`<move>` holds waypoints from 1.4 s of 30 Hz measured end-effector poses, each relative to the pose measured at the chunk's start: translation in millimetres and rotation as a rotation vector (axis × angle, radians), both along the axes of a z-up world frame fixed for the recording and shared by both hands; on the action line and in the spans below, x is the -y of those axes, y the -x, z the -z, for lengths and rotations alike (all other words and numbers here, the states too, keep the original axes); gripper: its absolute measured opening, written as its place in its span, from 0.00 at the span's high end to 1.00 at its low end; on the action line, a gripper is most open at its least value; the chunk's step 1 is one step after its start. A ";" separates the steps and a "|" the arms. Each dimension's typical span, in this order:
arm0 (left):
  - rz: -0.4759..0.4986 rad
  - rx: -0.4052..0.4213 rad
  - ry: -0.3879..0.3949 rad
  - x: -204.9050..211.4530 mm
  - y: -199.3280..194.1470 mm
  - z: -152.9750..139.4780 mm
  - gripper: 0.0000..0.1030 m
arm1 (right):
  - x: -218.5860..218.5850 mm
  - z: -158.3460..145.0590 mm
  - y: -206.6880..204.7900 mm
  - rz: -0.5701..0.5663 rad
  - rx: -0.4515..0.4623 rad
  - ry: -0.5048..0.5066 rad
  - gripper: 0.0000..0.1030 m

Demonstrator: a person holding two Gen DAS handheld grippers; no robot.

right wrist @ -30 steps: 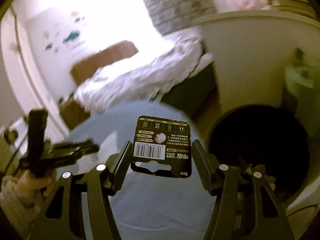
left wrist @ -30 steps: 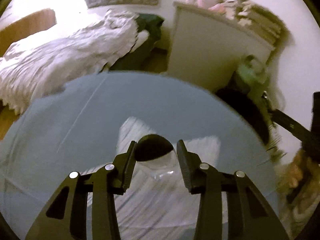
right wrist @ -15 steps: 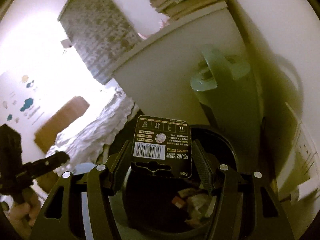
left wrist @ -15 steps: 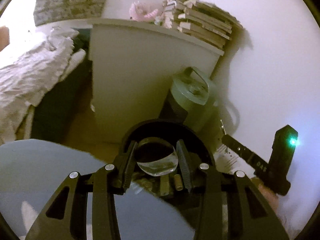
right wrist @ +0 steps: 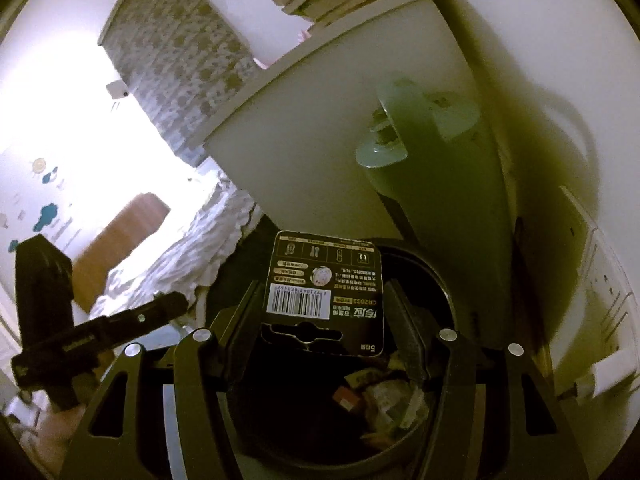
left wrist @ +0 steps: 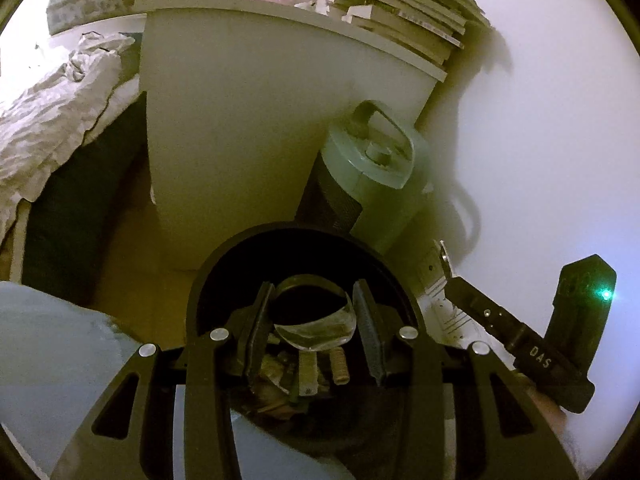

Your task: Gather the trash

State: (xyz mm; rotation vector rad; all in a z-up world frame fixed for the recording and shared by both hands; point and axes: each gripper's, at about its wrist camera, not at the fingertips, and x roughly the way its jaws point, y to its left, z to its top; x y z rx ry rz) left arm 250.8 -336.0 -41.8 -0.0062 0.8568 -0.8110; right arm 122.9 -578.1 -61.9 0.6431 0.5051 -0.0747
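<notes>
My left gripper point(left wrist: 314, 330) is shut on a clear plastic cup piece point(left wrist: 316, 330) and holds it over the open black trash bin point(left wrist: 224, 264). My right gripper point(right wrist: 324, 320) is shut on a black battery card point(right wrist: 324, 292) with a barcode, held over the same bin point(right wrist: 432, 280). Scraps of trash point(right wrist: 384, 404) lie inside the bin. The right gripper also shows at the right of the left wrist view point(left wrist: 520, 344), and the left gripper at the left of the right wrist view point(right wrist: 96, 332).
A pale green fan heater point(left wrist: 368, 176) stands behind the bin against the wall. A white cabinet point(left wrist: 248, 120) with stacked books point(left wrist: 400, 8) is beside it. A bed with rumpled sheets point(left wrist: 52, 112) lies left. A blue round table point(left wrist: 52, 344) edge is below.
Both grippers swung from over the blue table to over the trash bin, still holding the cup piece and the battery card. In the last half second they moved only slightly.
</notes>
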 end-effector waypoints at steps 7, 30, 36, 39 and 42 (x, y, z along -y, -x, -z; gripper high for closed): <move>0.016 0.004 0.030 6.1 -1.3 -3.8 0.59 | 3.9 3.9 1.3 0.022 -0.016 -0.010 0.40; -0.333 0.191 -0.105 -146.6 95.3 -53.8 0.05 | -44.4 1.0 -8.3 -0.035 -0.044 0.070 0.22; -0.670 0.239 -0.202 -257.0 145.3 -57.4 0.05 | -123.4 -30.5 20.2 -0.147 0.074 0.196 0.18; -0.803 0.253 -0.226 -298.5 169.5 -57.2 0.05 | -182.4 -51.0 41.7 -0.243 0.166 0.258 0.08; -0.905 0.242 -0.256 -325.7 187.2 -56.6 0.05 | -245.1 -69.0 58.6 -0.352 0.243 0.314 0.05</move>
